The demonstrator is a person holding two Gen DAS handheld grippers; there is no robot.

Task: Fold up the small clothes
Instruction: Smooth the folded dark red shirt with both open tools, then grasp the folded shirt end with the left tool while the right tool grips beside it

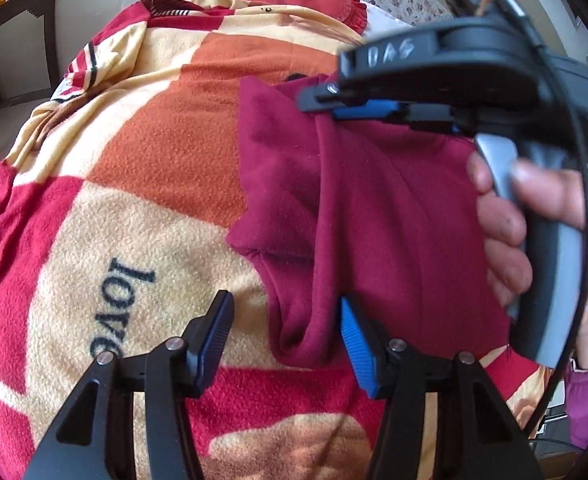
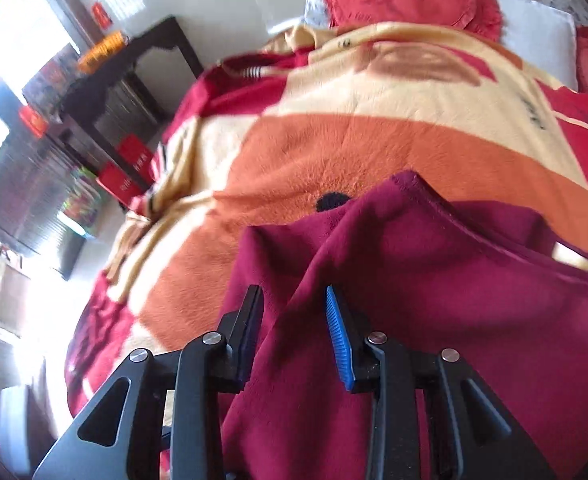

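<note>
- The garment point(image 1: 374, 208), a dark maroon fleece piece, lies on the blanket point(image 1: 153, 152) toward the right of the bed. Its far part is lifted off the bed and its near part rests on it.
- The right gripper point(image 1: 322, 106) is clenched on a bunch of the garment's far edge. Cloth hangs down from it in a long vertical fold, and its own view shows fabric filling the space between the fingers point(image 2: 340, 344).
- The left gripper point(image 1: 285, 300) is released, with its jaws standing about half apart. The garment's near fold sits between them, close to the blue pad, but it is not pinched.
- Seen from the left wrist, the garment's long axis runs near to far, leaning slightly to the right at the far end. I cannot tell which end is collar or hem, because the folds hide the shape.
- Risk: only the right gripper holds any cloth. Pulling the fold over could drag the whole garment across the fuzzy blanket rather than crease it.
- Risk: if the left jaws close where they are, they may catch one layer only, or the blanket's pile with it. The fold would then come out skewed.
- Risk: the right grip is on a bunch, not a flat edge. The cloth could therefore land wrinkled or slip out unevenly.
- The right hand point(image 1: 506, 240) sits close over the garment's right side and hides that edge from the left camera, so alignment is hard to judge.
</note>
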